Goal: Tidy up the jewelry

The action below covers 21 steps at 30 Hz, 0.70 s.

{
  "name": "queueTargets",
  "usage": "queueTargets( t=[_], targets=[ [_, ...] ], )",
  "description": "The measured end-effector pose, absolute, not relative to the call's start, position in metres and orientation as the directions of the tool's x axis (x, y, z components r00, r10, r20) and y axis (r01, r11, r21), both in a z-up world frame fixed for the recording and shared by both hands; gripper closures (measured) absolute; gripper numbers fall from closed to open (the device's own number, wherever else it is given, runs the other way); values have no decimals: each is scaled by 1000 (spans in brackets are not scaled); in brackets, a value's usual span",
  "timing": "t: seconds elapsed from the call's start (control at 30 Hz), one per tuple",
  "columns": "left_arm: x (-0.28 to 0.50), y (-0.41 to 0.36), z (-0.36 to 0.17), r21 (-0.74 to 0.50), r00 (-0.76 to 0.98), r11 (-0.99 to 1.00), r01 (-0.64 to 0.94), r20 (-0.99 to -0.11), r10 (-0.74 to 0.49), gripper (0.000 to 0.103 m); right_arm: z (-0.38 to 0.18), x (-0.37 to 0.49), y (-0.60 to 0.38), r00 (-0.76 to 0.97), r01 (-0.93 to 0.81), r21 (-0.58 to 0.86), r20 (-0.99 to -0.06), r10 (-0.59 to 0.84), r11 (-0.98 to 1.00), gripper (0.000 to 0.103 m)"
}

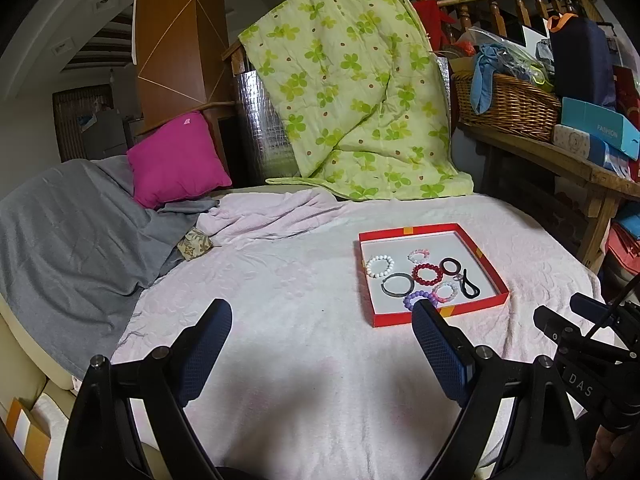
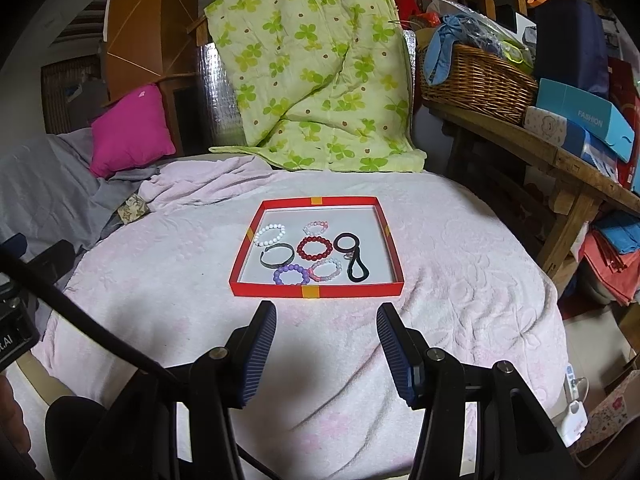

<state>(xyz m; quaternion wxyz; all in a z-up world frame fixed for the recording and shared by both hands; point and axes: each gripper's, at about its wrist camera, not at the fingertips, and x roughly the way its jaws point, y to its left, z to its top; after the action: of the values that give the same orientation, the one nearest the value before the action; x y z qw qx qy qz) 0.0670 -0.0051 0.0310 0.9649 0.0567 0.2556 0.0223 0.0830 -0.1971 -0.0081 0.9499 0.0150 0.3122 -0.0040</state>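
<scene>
- Resting on a pale pink blanket (image 2: 460, 280), a shallow red tray (image 2: 316, 291) with a white floor holds all the jewelry in view.
- Far row in the tray: a white bead bracelet (image 2: 271, 234) at the left and a small pink-and-white bead bracelet (image 2: 316, 227) to its right.
- Middle row: a dark open bangle (image 2: 277, 255) at the left, a dark red bead bracelet (image 2: 315, 247) at the centre, a black hair tie (image 2: 346, 243) at the right.
- Near row: a purple bead bracelet (image 2: 291, 274) just beside a pale pink bead bracelet (image 2: 326, 269); the two appear to touch.
- A black looped cord (image 2: 357, 269) lies at the right of the tray, close to the hair tie.
- Right gripper (image 2: 326, 312): jaws parted, nothing between them, pads above the blanket just short of the tray's near wall, centred on it.
- Left gripper (image 1: 322, 312): jaws spread wide and empty, over bare blanket to the left of the tray; in the left wrist view its right finger (image 1: 436, 344) overlaps the tray's near corner.
- Behind the blanket: a green flowered quilt (image 2: 312, 72) hangs over a frame, a magenta cushion (image 2: 130, 130) sits at the left on a grey sheet (image 1: 68, 232).
- At the right, a wooden bench (image 2: 560, 160) carries a wicker basket (image 2: 476, 80) and a blue box (image 2: 588, 120).
</scene>
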Motion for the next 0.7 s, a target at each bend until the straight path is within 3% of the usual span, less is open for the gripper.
queueTargets(
  t=[0.7],
  targets=[
    [79,-1,34,123,862,992,-22,-500,81,11,-9,92,-195,799,17,24,-601,1,1000,47]
  ],
)
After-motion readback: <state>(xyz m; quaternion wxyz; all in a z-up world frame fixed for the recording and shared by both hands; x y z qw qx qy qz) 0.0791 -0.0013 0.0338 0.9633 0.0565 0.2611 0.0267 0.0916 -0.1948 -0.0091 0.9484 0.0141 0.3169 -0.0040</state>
